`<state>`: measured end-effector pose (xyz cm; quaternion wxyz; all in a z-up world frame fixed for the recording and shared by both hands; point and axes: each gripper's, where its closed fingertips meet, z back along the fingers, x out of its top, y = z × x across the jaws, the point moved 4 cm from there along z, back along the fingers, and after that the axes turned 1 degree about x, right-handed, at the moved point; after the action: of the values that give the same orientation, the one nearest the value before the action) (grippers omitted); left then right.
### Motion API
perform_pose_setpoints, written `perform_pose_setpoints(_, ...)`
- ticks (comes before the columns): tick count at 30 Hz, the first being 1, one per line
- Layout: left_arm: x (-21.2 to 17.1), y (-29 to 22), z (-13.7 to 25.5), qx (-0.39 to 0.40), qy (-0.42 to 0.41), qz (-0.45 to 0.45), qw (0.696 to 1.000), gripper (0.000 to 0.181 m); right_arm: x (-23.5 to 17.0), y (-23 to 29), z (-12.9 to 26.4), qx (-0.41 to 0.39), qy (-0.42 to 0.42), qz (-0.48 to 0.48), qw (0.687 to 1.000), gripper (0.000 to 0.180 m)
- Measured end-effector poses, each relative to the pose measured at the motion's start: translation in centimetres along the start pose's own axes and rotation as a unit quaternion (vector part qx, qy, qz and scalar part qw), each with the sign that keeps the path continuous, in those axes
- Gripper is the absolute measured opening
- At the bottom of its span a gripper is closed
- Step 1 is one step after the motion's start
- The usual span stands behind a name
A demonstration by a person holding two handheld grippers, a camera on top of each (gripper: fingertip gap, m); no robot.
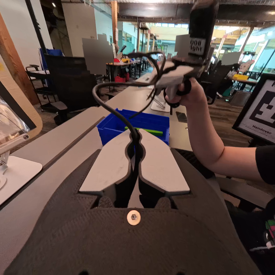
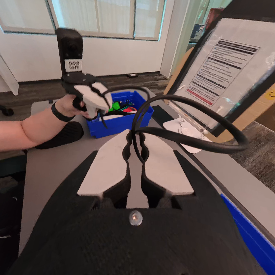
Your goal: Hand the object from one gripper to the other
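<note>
A long black cable (image 1: 98,95) loops in the air between my two grippers, above the grey table (image 1: 59,141). My left gripper (image 1: 134,132) is shut on one part of it, and the cable rises from its fingertips. My right gripper (image 1: 156,71), held by a hand at the upper right, is shut on another part with loose loops around its tips. In the right wrist view the right gripper (image 2: 134,132) pinches the cable (image 2: 208,110), which makes a wide loop to the right. The left gripper (image 2: 107,96) stands at the left with the cable in its fingers.
A blue bin (image 1: 148,119) holding a green object (image 1: 148,131) sits on the table below the cable; it also shows in the right wrist view (image 2: 119,126). A framed sign (image 1: 260,111) and a clear stand with a page (image 2: 215,71) stand at the table's sides. Another blue bin edge (image 2: 253,238) shows low right. There is about 11 cm between the tips of the two grippers.
</note>
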<state>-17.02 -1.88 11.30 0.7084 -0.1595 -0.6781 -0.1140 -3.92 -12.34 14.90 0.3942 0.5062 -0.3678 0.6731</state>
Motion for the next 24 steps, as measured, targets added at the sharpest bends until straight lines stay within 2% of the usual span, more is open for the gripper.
perform_pose_setpoints(3,1.0,0.3,0.7,0.023,-0.027,-0.001,0.999,0.0,-0.5,1.3,-1.2,0.027,0.028,0.025,0.999,0.01)
perform_pose_setpoints(7,0.9,0.4,1.4,0.044,0.009,-0.024,0.999,0.0,-0.4,1.6,-1.9,0.016,0.032,0.038,0.999,0.01)
perform_pose_setpoints(14,-0.8,-1.5,0.3,-0.039,0.06,-0.01,0.997,0.01,1.4,0.7,0.0,-0.014,-0.04,0.023,0.999,0.01)
perform_pose_setpoints(24,-2.9,-3.2,-1.7,-0.101,0.102,0.011,0.99,0.02,2.0,0.6,1.4,-0.022,-0.056,0.028,0.998,0.01)
